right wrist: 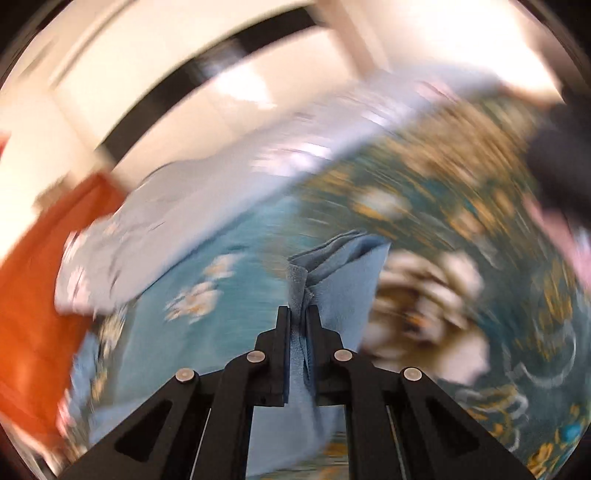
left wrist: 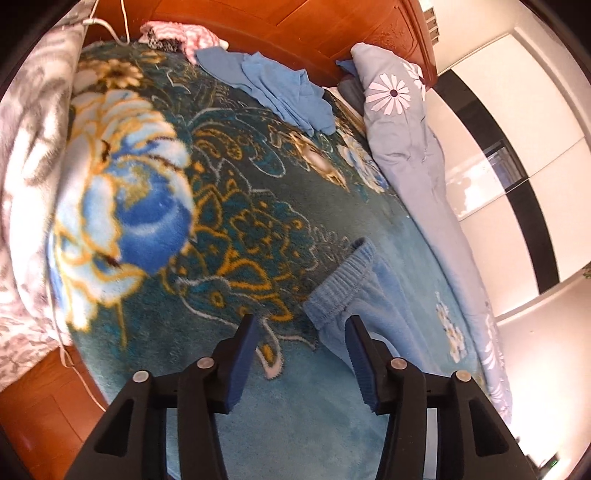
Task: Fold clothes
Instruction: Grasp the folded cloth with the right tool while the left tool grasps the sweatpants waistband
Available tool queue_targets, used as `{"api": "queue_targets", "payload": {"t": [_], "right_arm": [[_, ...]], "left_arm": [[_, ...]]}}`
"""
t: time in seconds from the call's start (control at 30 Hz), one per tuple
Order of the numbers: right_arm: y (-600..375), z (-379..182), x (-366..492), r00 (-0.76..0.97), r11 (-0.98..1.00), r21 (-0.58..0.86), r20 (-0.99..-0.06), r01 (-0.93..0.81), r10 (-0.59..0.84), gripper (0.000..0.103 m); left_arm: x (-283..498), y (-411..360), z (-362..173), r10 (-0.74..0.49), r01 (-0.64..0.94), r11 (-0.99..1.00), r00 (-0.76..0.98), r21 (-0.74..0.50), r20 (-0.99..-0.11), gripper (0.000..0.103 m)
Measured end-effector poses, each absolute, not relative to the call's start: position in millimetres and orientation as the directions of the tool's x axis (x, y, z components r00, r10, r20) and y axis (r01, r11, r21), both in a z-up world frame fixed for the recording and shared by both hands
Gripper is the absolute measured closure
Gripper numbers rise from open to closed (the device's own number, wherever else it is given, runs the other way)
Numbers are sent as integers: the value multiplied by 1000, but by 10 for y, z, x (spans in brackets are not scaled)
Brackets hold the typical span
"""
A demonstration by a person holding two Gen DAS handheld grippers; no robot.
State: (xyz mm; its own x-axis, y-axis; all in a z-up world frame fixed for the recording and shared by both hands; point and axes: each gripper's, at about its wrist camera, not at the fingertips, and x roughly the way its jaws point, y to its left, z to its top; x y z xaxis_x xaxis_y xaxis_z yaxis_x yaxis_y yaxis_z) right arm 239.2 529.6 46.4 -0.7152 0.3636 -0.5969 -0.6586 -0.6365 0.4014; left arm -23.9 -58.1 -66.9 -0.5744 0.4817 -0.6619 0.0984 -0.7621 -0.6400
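Note:
A light blue fleece garment [left wrist: 362, 295] with a ribbed elastic waistband lies on the teal floral blanket [left wrist: 229, 206] covering the bed. My left gripper [left wrist: 301, 328] is open and empty, its fingers just short of the waistband, the right finger over the garment's edge. In the right wrist view, which is motion-blurred, my right gripper [right wrist: 298, 314] is shut on a bunched fold of the same light blue garment [right wrist: 343, 273], which trails away from the fingers over the blanket [right wrist: 461, 206].
A crumpled blue garment [left wrist: 280, 85] and a pink-white cloth [left wrist: 177, 35] lie near the wooden headboard [left wrist: 314, 26]. A pale blue daisy-print quilt [left wrist: 410, 155] runs along the bed's right side. A grey floral cover [left wrist: 29, 147] lies at left. White wardrobe doors [left wrist: 517, 122] stand beyond.

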Motion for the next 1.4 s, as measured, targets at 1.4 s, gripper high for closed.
{"api": "queue_targets", "payload": {"t": [1.4], "right_arm": [[3512, -473, 1361, -664, -860, 474, -707, -186, -246, 76]], "left_arm": [[-702, 36, -691, 436, 115, -800, -562, -588, -703, 77]]}}
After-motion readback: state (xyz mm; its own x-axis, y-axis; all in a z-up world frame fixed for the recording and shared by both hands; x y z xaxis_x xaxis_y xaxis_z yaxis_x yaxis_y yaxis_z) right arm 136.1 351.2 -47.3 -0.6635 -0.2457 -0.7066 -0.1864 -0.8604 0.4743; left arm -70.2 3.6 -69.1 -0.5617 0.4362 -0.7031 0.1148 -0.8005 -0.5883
